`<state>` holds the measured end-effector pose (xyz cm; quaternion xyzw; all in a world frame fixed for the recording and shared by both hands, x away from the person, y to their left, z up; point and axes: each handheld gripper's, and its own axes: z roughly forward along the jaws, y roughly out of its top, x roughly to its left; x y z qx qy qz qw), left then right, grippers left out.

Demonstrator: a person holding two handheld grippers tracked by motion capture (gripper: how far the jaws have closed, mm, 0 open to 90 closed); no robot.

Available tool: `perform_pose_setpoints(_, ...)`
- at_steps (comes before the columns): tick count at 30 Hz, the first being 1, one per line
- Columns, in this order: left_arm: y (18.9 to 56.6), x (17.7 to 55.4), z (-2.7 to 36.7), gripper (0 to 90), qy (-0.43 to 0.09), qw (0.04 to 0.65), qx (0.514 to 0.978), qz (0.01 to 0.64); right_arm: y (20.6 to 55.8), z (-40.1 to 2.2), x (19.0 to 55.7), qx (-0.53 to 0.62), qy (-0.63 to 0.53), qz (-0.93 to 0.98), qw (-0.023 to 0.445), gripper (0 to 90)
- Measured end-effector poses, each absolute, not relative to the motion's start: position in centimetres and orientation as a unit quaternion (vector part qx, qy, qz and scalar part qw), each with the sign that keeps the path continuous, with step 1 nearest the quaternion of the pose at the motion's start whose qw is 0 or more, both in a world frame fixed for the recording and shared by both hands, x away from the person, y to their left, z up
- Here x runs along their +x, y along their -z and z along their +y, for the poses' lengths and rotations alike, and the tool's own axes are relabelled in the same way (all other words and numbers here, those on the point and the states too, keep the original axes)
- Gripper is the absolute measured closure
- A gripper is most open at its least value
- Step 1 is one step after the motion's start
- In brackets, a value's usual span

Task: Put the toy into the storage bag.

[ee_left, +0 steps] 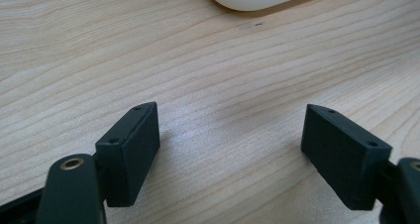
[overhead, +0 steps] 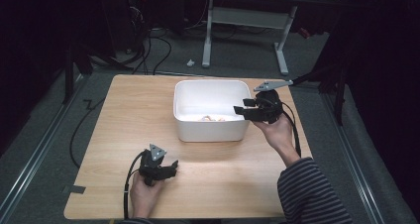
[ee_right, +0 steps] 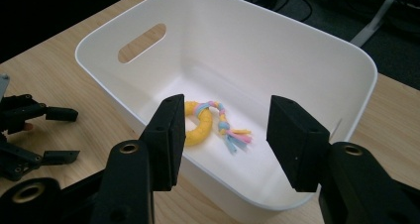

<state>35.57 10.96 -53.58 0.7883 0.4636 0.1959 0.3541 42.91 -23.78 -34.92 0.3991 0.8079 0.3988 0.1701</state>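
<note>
While the yellow ring toy [ee_right: 199, 129] lies on the floor of the white bin [ee_right: 346, 50], the right tool [ee_right: 225, 135] hangs above the bin's rim, spread and pinching nothing.

Judging by this, the drop-off step looks finished; the next move calls for drawing that tool clear. Left tool [ee_left: 233, 149] sits low over the desk [ee_left: 99, 45], spread wide and holding nothing, well apart from the bin.

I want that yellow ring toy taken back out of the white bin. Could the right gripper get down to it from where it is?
Probably yes. The right gripper hangs at the bin's open top, jaws apart and empty, and the yellow ring toy lies alone on the bin floor with nothing over it.
</note>
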Motion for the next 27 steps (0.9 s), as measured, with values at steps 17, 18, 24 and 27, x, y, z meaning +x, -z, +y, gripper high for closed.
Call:
perform_pose_setpoints(17, 53.6, 35.5, 11.0, 23.0, -0.197, 0.353, 0.789, 0.462, 34.4, -27.8, 39.5, 0.408, -0.426, 0.786, 0.188, 49.6)
perform_pose_setpoints(18, 53.6, 35.5, 11.0, 23.0, -0.196, 0.353, 0.789, 0.462, 34.4, -27.8, 39.5, 0.408, -0.426, 0.786, 0.188, 49.7)
perform_pose_setpoints(24, 53.6, 35.5, 11.0, 23.0, -0.198, 0.352, 0.789, 0.464, 34.8, -28.7, 38.6, 0.412, -0.414, 0.789, 0.193, 49.6)
perform_pose_setpoints(27, 53.6, 35.5, 11.0, 23.3, -0.196, 0.353, 0.788, 0.464, 34.5, -29.1, 37.9, 0.409, -0.415, 0.788, 0.2, 49.6)
